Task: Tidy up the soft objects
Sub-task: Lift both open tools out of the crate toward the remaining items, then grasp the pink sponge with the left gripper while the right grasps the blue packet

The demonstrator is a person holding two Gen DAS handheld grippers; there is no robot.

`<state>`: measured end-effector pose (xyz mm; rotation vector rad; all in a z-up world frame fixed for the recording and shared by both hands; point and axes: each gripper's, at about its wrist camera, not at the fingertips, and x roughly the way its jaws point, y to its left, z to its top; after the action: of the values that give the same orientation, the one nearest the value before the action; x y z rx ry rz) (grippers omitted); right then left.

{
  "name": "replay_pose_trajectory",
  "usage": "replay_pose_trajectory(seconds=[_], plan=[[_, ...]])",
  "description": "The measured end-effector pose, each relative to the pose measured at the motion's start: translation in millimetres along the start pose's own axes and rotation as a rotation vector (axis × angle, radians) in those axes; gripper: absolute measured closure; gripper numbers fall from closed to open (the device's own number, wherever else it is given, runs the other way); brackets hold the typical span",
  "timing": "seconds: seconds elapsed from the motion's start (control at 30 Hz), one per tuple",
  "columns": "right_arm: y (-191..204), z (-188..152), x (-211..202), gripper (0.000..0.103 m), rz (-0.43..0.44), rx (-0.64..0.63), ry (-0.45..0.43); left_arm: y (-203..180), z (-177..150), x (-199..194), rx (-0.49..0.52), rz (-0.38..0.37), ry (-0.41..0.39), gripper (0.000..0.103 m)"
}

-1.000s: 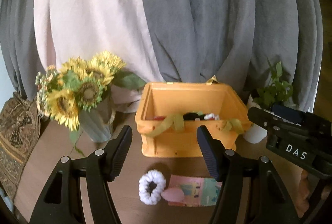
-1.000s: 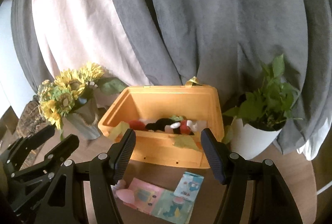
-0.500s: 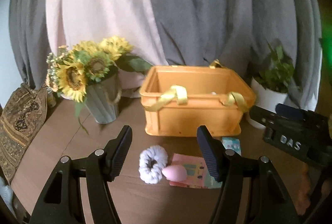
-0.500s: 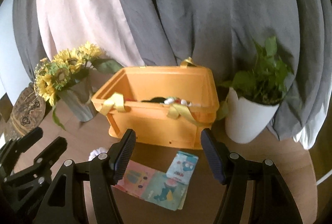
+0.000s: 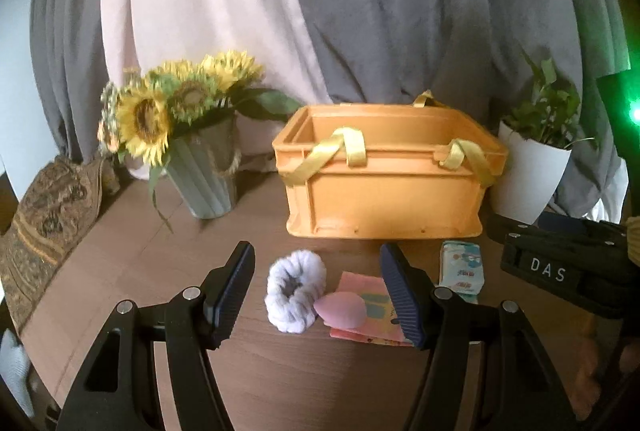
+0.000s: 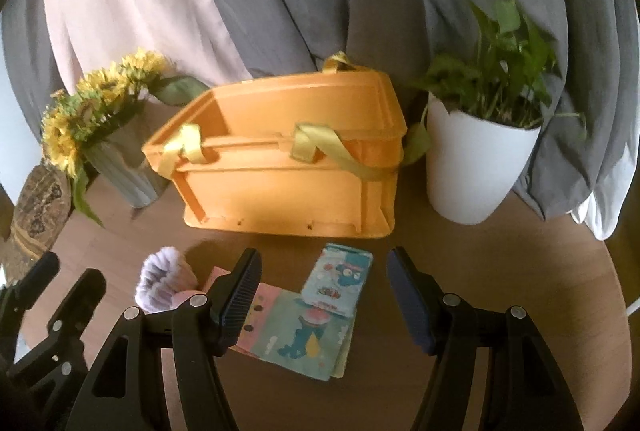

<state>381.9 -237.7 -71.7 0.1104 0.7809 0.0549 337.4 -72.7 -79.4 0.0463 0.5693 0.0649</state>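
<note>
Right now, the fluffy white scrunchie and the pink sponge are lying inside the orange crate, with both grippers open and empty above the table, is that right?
Not quite. The white scrunchie and the pink sponge lie on the table in front of the orange crate, not inside it; the left wrist view shows this. The left gripper and the right gripper are indeed open and empty.

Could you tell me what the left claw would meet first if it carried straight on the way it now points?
Most likely the white scrunchie, lying on the table between the open left claw fingers; depth is uncertain.
</note>
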Motion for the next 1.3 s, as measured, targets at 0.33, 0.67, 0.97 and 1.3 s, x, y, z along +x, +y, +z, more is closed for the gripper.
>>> replay_pose_trajectory(seconds=[0.33,0.67,0.97,1.3], plan=[[-9,-13,35,0.037,-0.018,0.021,0.046,-12,-25,35,-0.017,-0.023,0.111,0.039],[-12,-18,66,0.037,-0.010,0.031,0.113,-21,-42,73,-0.066,-0.043,0.231,0.039],[-12,-18,91,0.037,0.013,0.054,0.161,-21,-47,94,-0.072,-0.033,0.266,0.039],[-7,-20,110,0.037,0.007,0.042,0.198,-19,-47,110,-0.077,-0.037,0.289,0.040]])
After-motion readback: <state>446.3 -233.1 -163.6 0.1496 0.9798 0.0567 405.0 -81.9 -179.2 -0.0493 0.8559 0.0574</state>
